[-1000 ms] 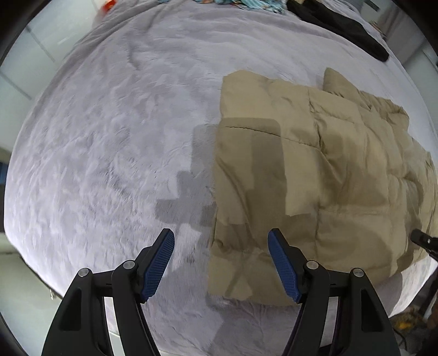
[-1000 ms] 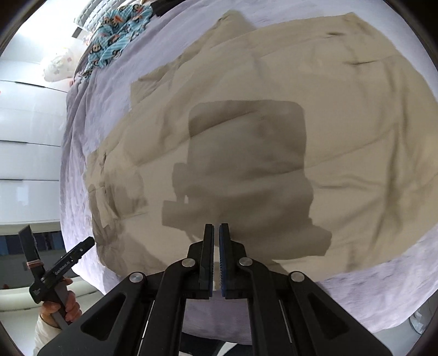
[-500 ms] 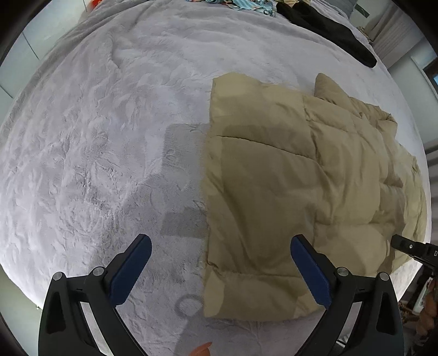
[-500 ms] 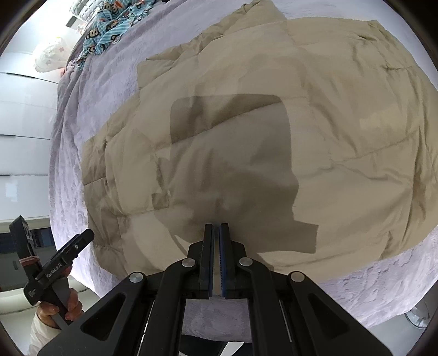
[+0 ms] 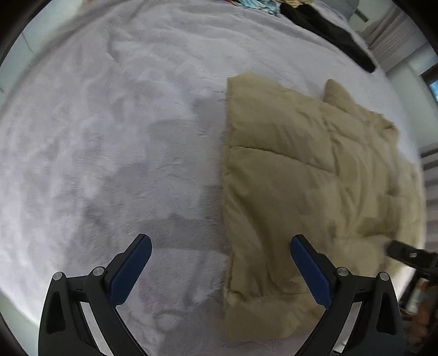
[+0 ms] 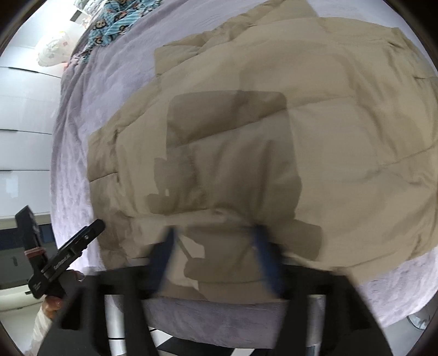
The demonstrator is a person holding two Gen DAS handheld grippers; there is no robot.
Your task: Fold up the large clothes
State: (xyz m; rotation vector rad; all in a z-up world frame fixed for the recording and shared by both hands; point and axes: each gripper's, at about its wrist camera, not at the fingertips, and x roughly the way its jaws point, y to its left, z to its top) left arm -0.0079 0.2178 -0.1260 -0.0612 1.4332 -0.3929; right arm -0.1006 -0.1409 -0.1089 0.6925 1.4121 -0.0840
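A tan quilted puffer jacket (image 5: 306, 191) lies flat on a pale lilac fleece bedspread (image 5: 109, 137); it fills most of the right wrist view (image 6: 273, 142). My left gripper (image 5: 220, 263) is open wide and empty, hovering over the jacket's near left edge. My right gripper (image 6: 216, 254) is open, its blue pads blurred by motion, above the jacket's near hem. The right gripper's tip shows at the right edge of the left wrist view (image 5: 408, 254). The left gripper, held in a hand, shows at the lower left of the right wrist view (image 6: 65, 257).
A black garment (image 5: 328, 30) and a blue patterned cloth (image 6: 120, 22) lie at the far side of the bed. White wardrobe doors (image 6: 22, 109) stand beyond the bed. The bed's near edge (image 6: 219, 323) runs under my right gripper.
My right gripper has opened from shut and dropped closer to the jacket's hem. My left gripper stayed open wide and shifted slightly over the jacket's left edge.
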